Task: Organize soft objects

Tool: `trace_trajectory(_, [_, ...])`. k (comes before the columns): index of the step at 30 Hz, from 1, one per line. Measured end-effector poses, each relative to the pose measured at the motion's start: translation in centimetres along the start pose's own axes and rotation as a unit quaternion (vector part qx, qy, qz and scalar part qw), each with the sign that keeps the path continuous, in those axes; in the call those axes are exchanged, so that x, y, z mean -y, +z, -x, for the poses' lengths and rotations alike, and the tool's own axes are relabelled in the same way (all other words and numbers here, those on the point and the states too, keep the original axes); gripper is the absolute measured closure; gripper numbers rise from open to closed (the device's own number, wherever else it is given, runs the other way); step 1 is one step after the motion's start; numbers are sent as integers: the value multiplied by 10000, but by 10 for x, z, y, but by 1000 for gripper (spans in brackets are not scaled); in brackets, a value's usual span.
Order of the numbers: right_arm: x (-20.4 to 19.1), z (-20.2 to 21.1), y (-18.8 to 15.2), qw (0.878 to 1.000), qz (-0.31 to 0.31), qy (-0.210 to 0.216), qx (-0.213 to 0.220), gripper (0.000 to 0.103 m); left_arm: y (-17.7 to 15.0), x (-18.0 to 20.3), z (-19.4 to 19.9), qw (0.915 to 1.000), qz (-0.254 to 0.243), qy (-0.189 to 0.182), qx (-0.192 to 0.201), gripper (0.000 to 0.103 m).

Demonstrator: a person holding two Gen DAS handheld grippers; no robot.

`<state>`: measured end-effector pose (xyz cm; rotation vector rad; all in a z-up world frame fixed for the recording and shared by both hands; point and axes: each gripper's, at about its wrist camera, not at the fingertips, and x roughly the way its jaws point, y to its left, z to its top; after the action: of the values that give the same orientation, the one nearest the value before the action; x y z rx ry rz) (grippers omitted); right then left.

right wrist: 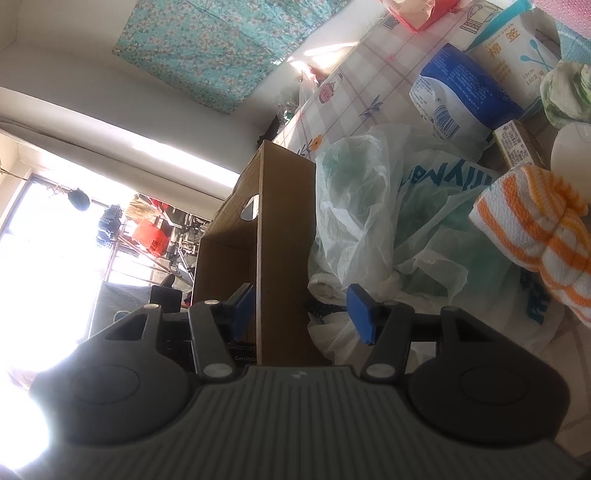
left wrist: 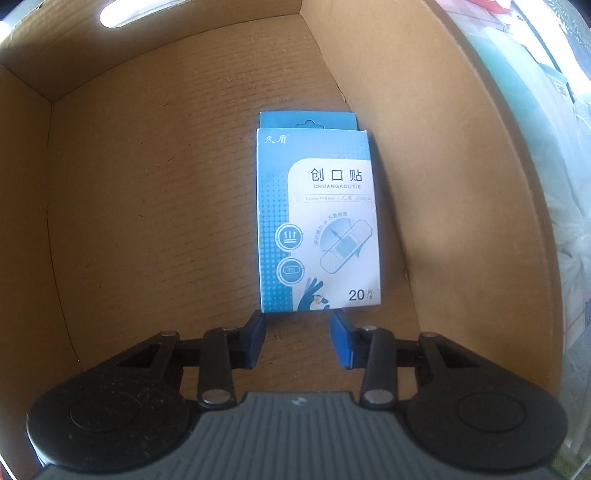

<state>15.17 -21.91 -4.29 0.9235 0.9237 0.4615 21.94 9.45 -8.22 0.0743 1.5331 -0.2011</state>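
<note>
Sunlight floods through a window at the left of the right wrist view, washing out that side, and a flowered teal cloth [right wrist: 218, 48] hangs on the pale wall behind. A checked cloth with small flower prints covers the surface [right wrist: 354, 85], which is crowded with soft goods: a thin plastic bag [right wrist: 373, 206] lies crumpled just beside the cardboard box [right wrist: 284, 229], a folded orange-and-white striped towel [right wrist: 535, 232] sits at the right over the bag, and behind them stand a blue-and-white packet [right wrist: 461, 92] and a pack of cotton swabs [right wrist: 513, 44].

The right gripper [right wrist: 303, 310] hovers low near the box, its fingers [right wrist: 360, 314] set moderately apart with nothing between them; the box's near wall rises straight ahead in the gap, and the bag lies just past the right finger.

From the left wrist view, the left gripper [left wrist: 298, 338] points down into the cardboard box [left wrist: 147, 184]. A blue plaster box [left wrist: 317, 221] lies flat on the box floor, face up, close against the right-hand wall. The left fingers [left wrist: 343, 343] stand narrowly apart just short of the plaster box's near edge, gripping nothing; whether their tips touch it I cannot tell. Bare floor fills the middle and left of the box, up to the far wall with its bright handle slot [left wrist: 133, 11].
</note>
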Motion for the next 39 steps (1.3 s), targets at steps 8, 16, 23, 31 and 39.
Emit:
trace_trajectory(8, [12,8,1,9997,-153,-122,154,48,15,-11,3,9988,337,-137,329,66])
trace_trajectory(16, [18,5,0,9995,-255,-129,166,47,42,-21,9,9946,500,-85,907,66])
trace_trajectory(23, [25,12,0,9989,-342,-196,233,47,59,-17,7,9902,508,-3,1297,62])
trace_trajectory(31, [35,16,3,9983,-446,-241,277,47,64,-6,5,9898,194,-120,1408,56])
trace_trajectory(39, [37,21,1,9981,-478,-250,288,46,63,-13,7,9883,337,-238,1468,41])
